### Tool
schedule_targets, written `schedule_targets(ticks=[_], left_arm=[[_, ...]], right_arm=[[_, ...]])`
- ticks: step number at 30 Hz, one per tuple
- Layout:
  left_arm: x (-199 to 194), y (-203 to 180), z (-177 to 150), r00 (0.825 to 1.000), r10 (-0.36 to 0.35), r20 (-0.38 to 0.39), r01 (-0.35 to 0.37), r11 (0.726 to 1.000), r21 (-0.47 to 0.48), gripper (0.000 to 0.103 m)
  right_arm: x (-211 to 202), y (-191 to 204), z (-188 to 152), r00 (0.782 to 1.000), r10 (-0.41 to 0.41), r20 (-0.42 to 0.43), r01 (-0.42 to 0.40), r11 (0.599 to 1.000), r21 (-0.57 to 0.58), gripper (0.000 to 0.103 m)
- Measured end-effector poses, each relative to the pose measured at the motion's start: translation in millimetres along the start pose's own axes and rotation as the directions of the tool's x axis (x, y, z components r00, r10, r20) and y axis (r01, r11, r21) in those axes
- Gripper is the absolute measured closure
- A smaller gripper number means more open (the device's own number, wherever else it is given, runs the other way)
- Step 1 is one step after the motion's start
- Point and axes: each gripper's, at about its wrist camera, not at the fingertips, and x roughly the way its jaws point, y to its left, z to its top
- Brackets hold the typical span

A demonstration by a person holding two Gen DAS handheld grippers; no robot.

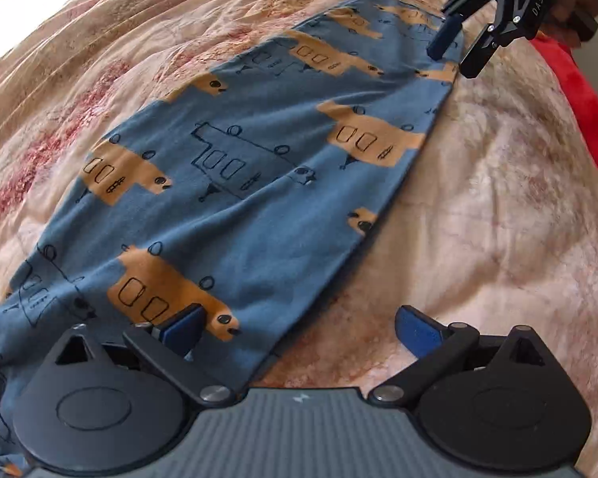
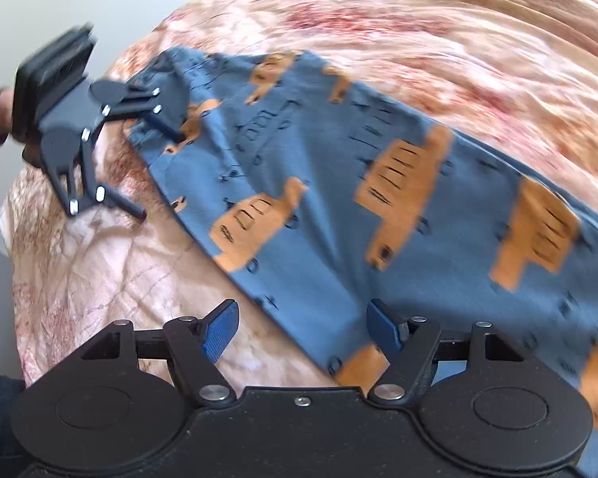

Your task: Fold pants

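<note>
Blue pants point(image 1: 259, 207) printed with orange buses lie flat and folded lengthwise on the bed. My left gripper point(image 1: 299, 328) is open at the near end, one pad above the fabric and the other above the bedspread, with the pants' long edge between them. In the same view my right gripper point(image 1: 454, 59) hovers open at the far end. In the right wrist view, the right gripper point(image 2: 303, 328) stands open over the edge of the pants point(image 2: 339, 219), pressing on nothing. The left gripper point(image 2: 161, 175) is spread wide at the opposite end.
A pink and beige floral bedspread point(image 1: 498, 239) covers the bed, wrinkled beyond the pants. A red blanket point(image 1: 590, 99) lies along the right side. A person's hand point(image 2: 2, 115) holds the left gripper. The bed's edge falls away at the left point(image 2: 4, 219).
</note>
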Motion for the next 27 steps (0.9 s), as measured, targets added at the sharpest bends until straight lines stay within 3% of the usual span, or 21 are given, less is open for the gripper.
schedule_targets(ticks=[1, 3, 5, 6, 8, 10, 14, 16, 18, 19, 22, 24, 27], left_arm=[[-2.9, 6.6, 7.3, 0.999, -0.035, 0.018, 0.036, 0.997, -0.071, 0.002], [-8.6, 24.5, 26.9, 0.988, -0.126, 0.086, 0.142, 0.966, -0.218, 0.003], [-9.6, 35.4, 55.3, 0.972, -0.176, 0.158, 0.218, 0.927, -0.306, 0.003], [-7.5, 39.6, 72.0, 0.96, -0.207, 0.188, 0.26, 0.909, -0.326, 0.003], [2.1, 39.6, 108.8, 0.937, -0.265, 0.228, 0.331, 0.883, -0.333, 0.003], [19.8, 33.8, 152.8, 0.902, -0.34, 0.266, 0.416, 0.85, -0.324, 0.003], [55.6, 11.5, 220.9, 0.841, -0.458, 0.286, 0.535, 0.78, -0.324, 0.003], [70.6, -1.5, 246.9, 0.817, -0.501, 0.286, 0.575, 0.752, -0.322, 0.003], [88.0, -10.7, 268.2, 0.781, -0.556, 0.285, 0.625, 0.703, -0.34, 0.003], [95.0, -14.1, 275.5, 0.772, -0.569, 0.283, 0.635, 0.685, -0.356, 0.003], [110.4, -25.5, 292.0, 0.773, -0.578, 0.262, 0.632, 0.665, -0.397, 0.003], [116.4, -31.6, 300.3, 0.78, -0.578, 0.242, 0.622, 0.669, -0.406, 0.003], [125.4, -33.6, 305.5, 0.77, -0.595, 0.232, 0.626, 0.631, -0.458, 0.002]], right_arm=[[-16.3, -11.8, -11.6, 1.0, -0.02, 0.022, 0.018, 0.997, 0.079, 0.029], [-47.2, -32.7, -34.9, 0.995, -0.067, 0.08, 0.047, 0.974, 0.221, 0.026], [-79.9, -56.9, -63.7, 0.978, -0.144, 0.154, 0.075, 0.921, 0.381, 0.025], [-93.0, -67.1, -77.7, 0.965, -0.182, 0.188, 0.079, 0.887, 0.456, 0.025], [-115.8, -92.6, -115.7, 0.929, -0.269, 0.253, 0.052, 0.774, 0.631, 0.024], [-124.7, -109.4, -145.7, 0.903, -0.291, 0.315, -0.03, 0.69, 0.723, 0.027], [-117.7, -134.0, -190.6, 0.844, -0.344, 0.411, -0.169, 0.557, 0.813, 0.04], [-108.2, -145.8, -205.9, 0.815, -0.351, 0.461, -0.243, 0.516, 0.822, 0.048], [-98.2, -157.2, -214.1, 0.799, -0.348, 0.49, -0.281, 0.504, 0.816, 0.06], [-93.6, -162.5, -216.9, 0.792, -0.342, 0.506, -0.305, 0.497, 0.812, 0.063], [-84.4, -174.2, -218.7, 0.781, -0.312, 0.54, -0.344, 0.506, 0.79, 0.076], [-91.5, -174.7, -214.5, 0.777, -0.292, 0.557, -0.337, 0.555, 0.761, 0.088], [-111.8, -158.0, -196.5, 0.784, -0.296, 0.545, -0.232, 0.675, 0.7, 0.088]])
